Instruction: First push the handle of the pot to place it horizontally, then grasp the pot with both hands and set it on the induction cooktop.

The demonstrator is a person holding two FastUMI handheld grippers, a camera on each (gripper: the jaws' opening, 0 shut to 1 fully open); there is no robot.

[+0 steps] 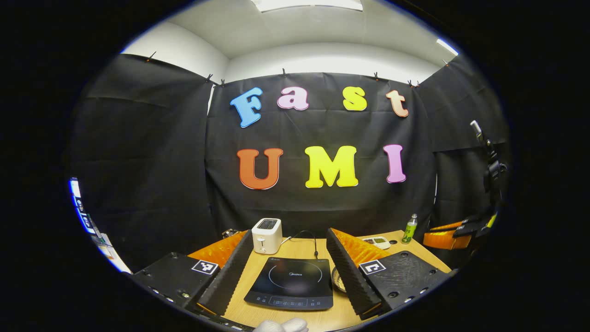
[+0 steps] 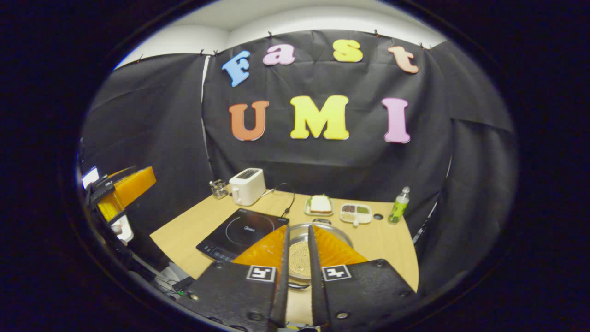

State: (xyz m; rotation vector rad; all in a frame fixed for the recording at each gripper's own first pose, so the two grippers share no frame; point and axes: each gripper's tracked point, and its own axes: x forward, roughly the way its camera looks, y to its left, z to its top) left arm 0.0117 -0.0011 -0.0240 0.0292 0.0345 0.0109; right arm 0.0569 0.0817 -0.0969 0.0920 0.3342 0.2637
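Pot sits beside the induction cooktop, handle direction unclear; right gripper hovers above, fingers narrowly parted. Left gripper spread wide over the cooktop.

Two grippers with black bodies

The left gripper and right gripper each have flat black plates with round screw holes. Each plate wears a small square black-and-white sticker. A white glove peeks in below.

Bright white ceiling light panels light the booth evenly; both views bend strongly at edges, right gripper view slightly soft.
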